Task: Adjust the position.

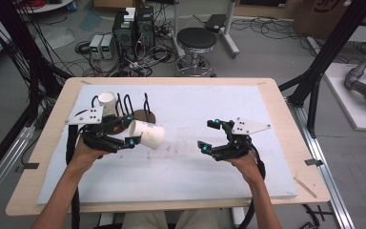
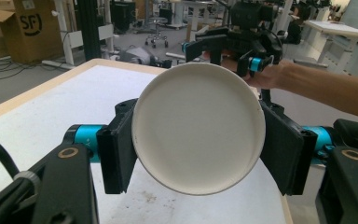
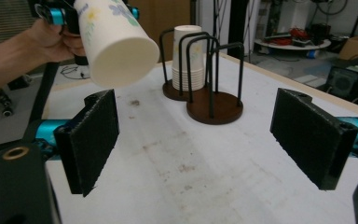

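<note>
The white paper cup with a flower print hangs on its side above the desk, clamped in the left gripper. The right gripper, jaws wide and empty, likely takes it next. Bare desk lies between them; the dark wire cup racks stand behind.

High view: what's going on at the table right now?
A person works with two hand-held grippers. The left gripper is shut on a paper cup, held on its side above the table. The right gripper is open, with nothing between its jaws. Behind the cup stand two wire holders: one has a cup stack in it, the other has none.
</note>
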A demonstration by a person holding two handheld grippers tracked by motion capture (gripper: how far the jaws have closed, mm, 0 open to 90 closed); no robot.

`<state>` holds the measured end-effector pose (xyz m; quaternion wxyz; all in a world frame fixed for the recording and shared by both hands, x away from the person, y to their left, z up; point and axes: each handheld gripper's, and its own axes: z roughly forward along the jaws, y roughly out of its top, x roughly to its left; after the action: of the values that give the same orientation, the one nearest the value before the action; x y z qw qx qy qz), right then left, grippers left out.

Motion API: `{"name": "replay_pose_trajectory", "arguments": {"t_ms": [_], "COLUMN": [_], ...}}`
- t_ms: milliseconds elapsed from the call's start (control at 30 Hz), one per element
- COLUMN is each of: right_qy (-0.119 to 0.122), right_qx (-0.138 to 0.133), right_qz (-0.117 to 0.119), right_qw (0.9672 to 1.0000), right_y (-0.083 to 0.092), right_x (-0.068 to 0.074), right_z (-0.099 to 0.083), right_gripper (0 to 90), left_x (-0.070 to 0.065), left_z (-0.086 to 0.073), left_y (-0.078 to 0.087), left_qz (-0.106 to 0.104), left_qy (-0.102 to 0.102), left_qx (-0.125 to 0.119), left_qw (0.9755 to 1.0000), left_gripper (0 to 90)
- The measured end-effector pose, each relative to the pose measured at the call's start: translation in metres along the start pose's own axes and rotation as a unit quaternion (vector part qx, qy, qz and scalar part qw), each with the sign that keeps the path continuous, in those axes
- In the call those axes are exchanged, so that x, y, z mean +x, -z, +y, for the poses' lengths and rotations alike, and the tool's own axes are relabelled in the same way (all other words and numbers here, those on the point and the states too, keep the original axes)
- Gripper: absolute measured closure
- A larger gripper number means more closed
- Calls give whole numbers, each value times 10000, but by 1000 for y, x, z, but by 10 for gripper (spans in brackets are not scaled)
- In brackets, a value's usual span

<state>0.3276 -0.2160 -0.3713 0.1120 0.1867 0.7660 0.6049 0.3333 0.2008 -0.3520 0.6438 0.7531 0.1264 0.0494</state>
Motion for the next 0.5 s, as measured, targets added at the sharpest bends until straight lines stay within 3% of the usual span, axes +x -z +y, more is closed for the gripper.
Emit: {"name": "replay_pose_trajectory", "arguments": {"t_ms": [500], "right_qy": [271], "right_qx": [2], "right_qz": [553], "right_qw": [9981], "right_y": [-18], "right_x": [5], "right_z": [31], "right_gripper": [157], "left_x": [-6], "left_z": [-2], "left_y": [-15], "left_qz": [-138], "left_qy": [10], "left_qx": [-96], "left_qw": [9999], "left_gripper": [345]}}
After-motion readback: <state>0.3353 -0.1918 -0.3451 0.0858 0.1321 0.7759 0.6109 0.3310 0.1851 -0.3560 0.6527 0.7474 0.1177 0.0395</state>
